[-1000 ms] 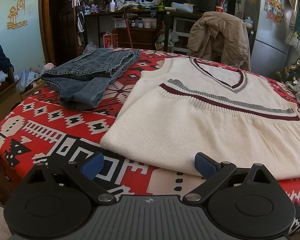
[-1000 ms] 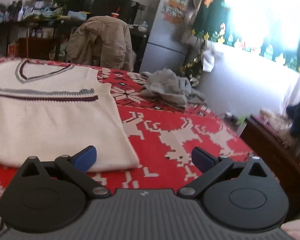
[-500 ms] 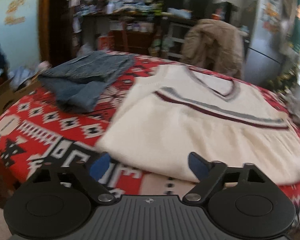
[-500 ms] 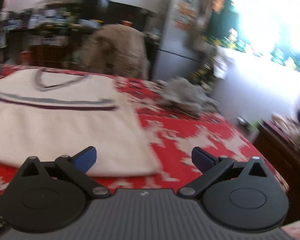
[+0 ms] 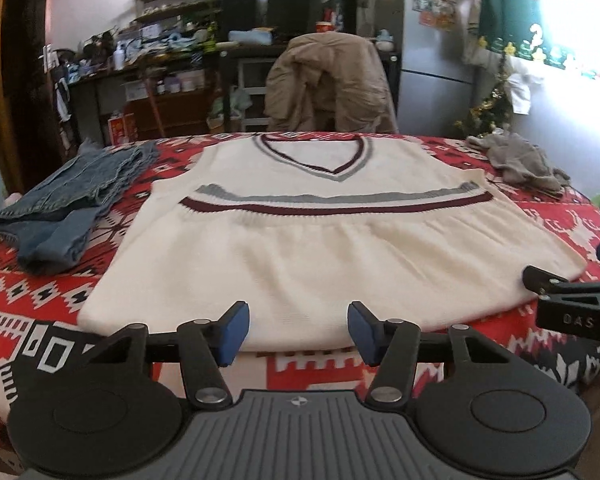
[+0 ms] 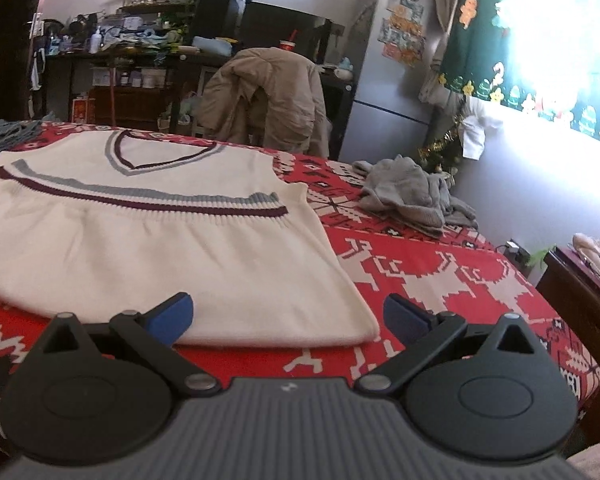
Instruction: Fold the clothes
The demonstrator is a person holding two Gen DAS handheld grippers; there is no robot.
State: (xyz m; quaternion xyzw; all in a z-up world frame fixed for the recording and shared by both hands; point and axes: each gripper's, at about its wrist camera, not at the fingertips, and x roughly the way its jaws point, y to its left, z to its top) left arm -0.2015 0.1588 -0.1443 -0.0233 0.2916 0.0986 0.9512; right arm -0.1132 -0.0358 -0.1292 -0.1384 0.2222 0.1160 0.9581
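Place: on the red patterned tablecloth (image 5: 36, 296) the cream knitted V-neck vest with maroon and grey stripes (image 5: 320, 248) lies flat, neck away from the cameras, hem toward them.
Left gripper: the left gripper (image 5: 296, 330) sits at the near hem, around its middle; its blue pads are at a middling gap and closing, with the hem edge between them but not yet pinched.
Right gripper: the right gripper (image 6: 288, 318) stands wide, straddling the vest's near right corner, gripping nothing.
Risk, thin pinch: closing this shallow, the left pads may catch only the top layer, so the back layer would drag behind and the fold would come out crooked.
Risk, cloth below: pads set too low could nip the tablecloth with the knit and pull the whole cover.
Risk, uneven lift: the left grip is near mid-hem while the right is at a corner, so the vest's far left corner would probably sag and skew the fold.
Risk, stretch: the loose knit likely stretches if lifted by one point.
Edges: the hem lies close to the near table edge; little margin there.
Open room: bare cloth shows to the right of the vest up to the crumpled grey garment (image 6: 408, 196).
Left side: the folded blue denim jeans (image 5: 72, 204) lie just beside the vest's left edge, leaving less room.
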